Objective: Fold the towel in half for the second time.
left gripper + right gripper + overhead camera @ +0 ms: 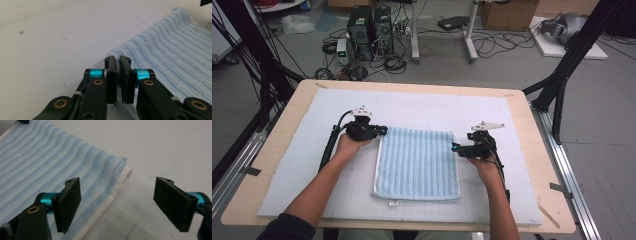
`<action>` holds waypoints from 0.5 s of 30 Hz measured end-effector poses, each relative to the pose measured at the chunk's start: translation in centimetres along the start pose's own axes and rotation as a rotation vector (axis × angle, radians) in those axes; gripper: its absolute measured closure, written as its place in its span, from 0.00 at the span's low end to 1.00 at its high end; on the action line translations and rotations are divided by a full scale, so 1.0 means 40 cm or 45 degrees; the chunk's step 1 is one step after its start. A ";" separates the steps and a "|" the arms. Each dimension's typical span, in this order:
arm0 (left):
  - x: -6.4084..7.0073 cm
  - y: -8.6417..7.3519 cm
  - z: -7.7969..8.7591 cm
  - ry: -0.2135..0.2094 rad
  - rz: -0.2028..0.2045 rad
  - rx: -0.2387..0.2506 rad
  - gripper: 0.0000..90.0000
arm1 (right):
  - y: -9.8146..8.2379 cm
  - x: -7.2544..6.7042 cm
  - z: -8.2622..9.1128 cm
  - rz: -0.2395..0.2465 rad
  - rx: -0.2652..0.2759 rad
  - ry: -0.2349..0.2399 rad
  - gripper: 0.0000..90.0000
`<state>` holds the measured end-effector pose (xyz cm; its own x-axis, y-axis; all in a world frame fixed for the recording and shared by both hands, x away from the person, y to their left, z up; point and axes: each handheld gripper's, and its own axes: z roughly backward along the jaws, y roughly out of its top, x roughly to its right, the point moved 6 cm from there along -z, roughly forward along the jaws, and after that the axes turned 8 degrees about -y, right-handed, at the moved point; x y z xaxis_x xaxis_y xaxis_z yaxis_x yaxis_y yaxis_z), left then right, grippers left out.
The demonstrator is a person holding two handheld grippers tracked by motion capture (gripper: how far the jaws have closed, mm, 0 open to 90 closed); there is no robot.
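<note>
high view: left gripper (pixel 382 131) clenched on towel (pixel 418 162) corner; right gripper (pixel 455 148) released, towel edge between fingers (pixel 71 202).

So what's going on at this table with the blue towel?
A person sits at the table with handheld tongs in each hand, working on a light blue towel lying flat on a white mat. The left tongs are shut at the towel's far left corner; whether they pinch the cloth is hard to tell. The right tongs are open at the far right corner, with the towel's edge between the jaws but not yet gripped.
</note>
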<state>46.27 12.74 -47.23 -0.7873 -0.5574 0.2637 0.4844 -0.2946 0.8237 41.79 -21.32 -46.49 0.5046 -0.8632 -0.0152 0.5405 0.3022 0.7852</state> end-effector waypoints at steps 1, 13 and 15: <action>-0.001 -0.001 -0.001 0.001 0.003 0.000 0.94 | 0.010 0.002 -0.012 0.001 -0.013 0.002 0.32; -0.006 -0.005 -0.003 -0.002 0.017 -0.007 0.94 | 0.031 -0.010 -0.113 0.075 -0.146 0.020 0.82; -0.006 -0.005 -0.004 -0.002 0.023 -0.004 0.94 | 0.033 -0.013 -0.111 0.100 -0.146 0.025 0.92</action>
<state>46.43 12.82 -47.55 -0.7792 -0.5611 0.2793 0.4995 -0.2868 0.8175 45.21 -18.67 -48.21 0.5610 -0.8273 0.0304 0.5717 0.4137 0.7086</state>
